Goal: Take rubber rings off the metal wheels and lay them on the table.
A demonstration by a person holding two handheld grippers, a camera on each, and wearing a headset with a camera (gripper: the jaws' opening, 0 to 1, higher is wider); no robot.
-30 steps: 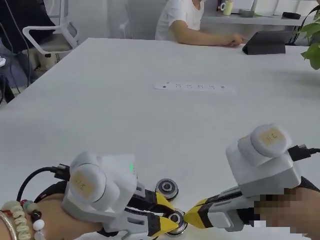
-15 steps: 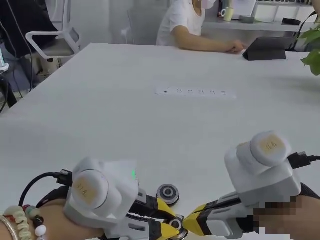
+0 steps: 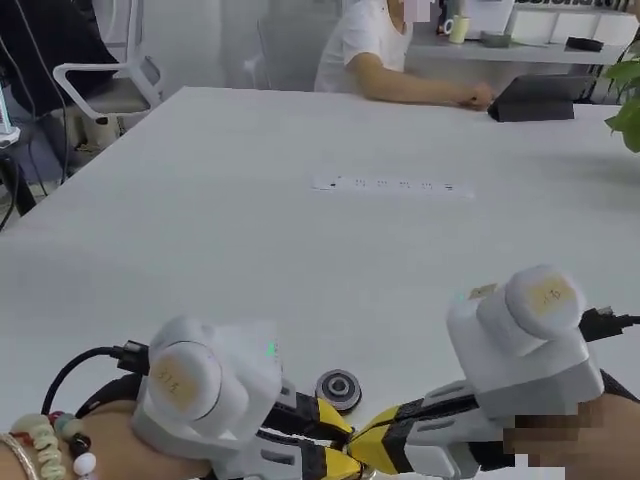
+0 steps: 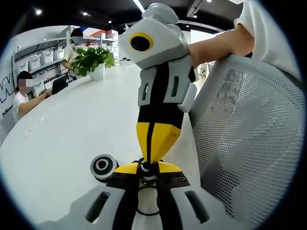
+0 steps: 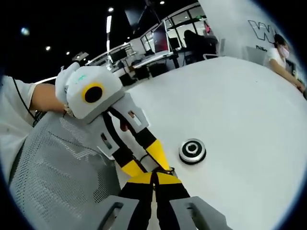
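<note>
In the head view, the left gripper (image 3: 338,462) and right gripper (image 3: 374,446) meet tip to tip beside a spare metal wheel (image 3: 338,388) on the table (image 3: 300,250); in the left gripper view, left jaws pinch a second wheel (image 4: 147,173) steady; in the right gripper view, right jaws, pressed together, apparently work its rubber ring.

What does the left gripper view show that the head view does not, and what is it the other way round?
Left gripper view: a wheel clamped between the jaws of the left gripper, the closed tip of the right gripper meeting it, and a mesh chair back close by. Head view: a power strip lying mid-table. Both: the loose wheel on the white table, the plant and a seated person.
</note>
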